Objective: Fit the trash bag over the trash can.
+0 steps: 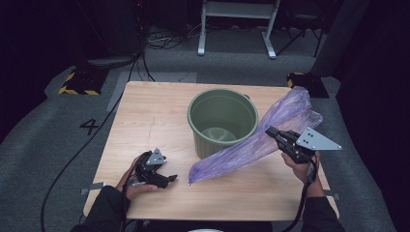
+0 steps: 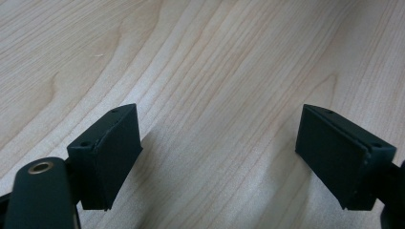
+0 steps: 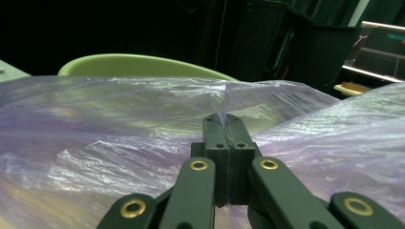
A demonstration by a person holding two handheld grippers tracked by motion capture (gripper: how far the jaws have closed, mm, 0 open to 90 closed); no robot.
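Observation:
A translucent purple plastic bag point(image 1: 251, 142) stretches from the table's middle front up to the right, leaning against a green bucket point(image 1: 222, 121). My right gripper point(image 1: 270, 130) is shut on the bag's film, lifted above the table at the right. In the right gripper view the closed jaws pinch a fold of the purple bag point(image 3: 119, 143), with the bucket rim point(image 3: 138, 63) behind it. My left gripper point(image 1: 169, 180) rests low at the table's front left, open. In the left gripper view my left gripper point(image 2: 217, 148) has only bare wood between its pads.
The wooden table point(image 1: 145, 121) stands on grey carpet. A white frame's legs point(image 1: 237, 29) stand beyond the table's far edge. A black cable point(image 1: 82, 145) runs across the floor at the left. Yellow-black striped blocks point(image 1: 77, 84) sit near the far corners.

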